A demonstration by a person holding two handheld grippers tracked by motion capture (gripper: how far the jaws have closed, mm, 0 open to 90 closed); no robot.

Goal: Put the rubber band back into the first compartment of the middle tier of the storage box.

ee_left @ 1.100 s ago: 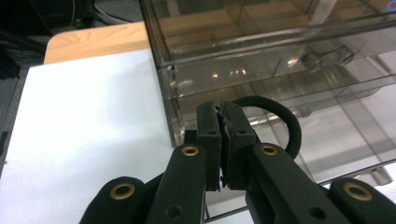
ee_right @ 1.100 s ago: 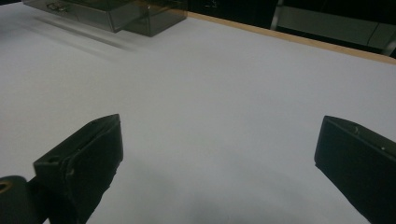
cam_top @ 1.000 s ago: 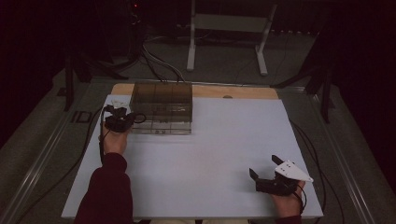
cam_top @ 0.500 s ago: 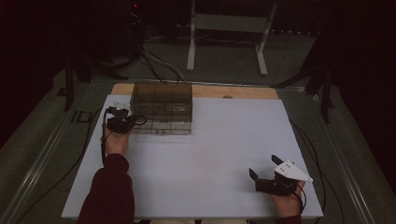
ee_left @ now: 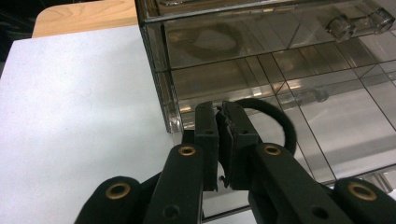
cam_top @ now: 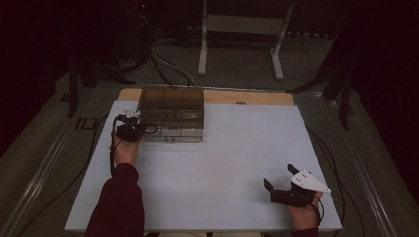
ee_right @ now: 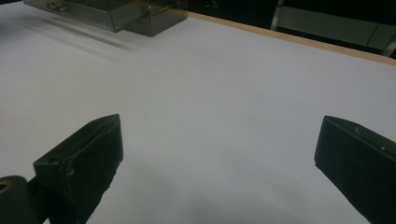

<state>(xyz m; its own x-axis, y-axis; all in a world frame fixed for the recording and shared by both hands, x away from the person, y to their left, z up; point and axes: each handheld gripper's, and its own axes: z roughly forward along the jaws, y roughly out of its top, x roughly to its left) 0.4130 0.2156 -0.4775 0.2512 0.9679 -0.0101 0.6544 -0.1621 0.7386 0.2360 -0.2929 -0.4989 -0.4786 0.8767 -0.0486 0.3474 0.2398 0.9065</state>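
Observation:
A smoky clear drawer box (cam_top: 170, 106) stands at the table's back left, and in the left gripper view the box (ee_left: 261, 56) has a lower drawer (ee_left: 345, 135) pulled out. My left gripper (cam_top: 147, 129) reaches its front left corner. Its jaws (ee_left: 218, 109) are nearly together, pinching a black elastic band (ee_left: 282, 126) whose loop hangs over the pulled-out drawer. The jaws have just been opening a little, with the band still between them. My right gripper (cam_top: 279, 176) rests open near the front right of the white tabletop (cam_top: 237, 148), with nothing between its jaws (ee_right: 222, 123).
A wooden strip (cam_top: 247, 96) runs along the table's far edge behind the box. Cables trail off the left side and past the right edge. A metal stand (cam_top: 237, 34) is on the floor beyond the table.
My left gripper has crept slightly toward the box front. The right hand has stayed where it was.

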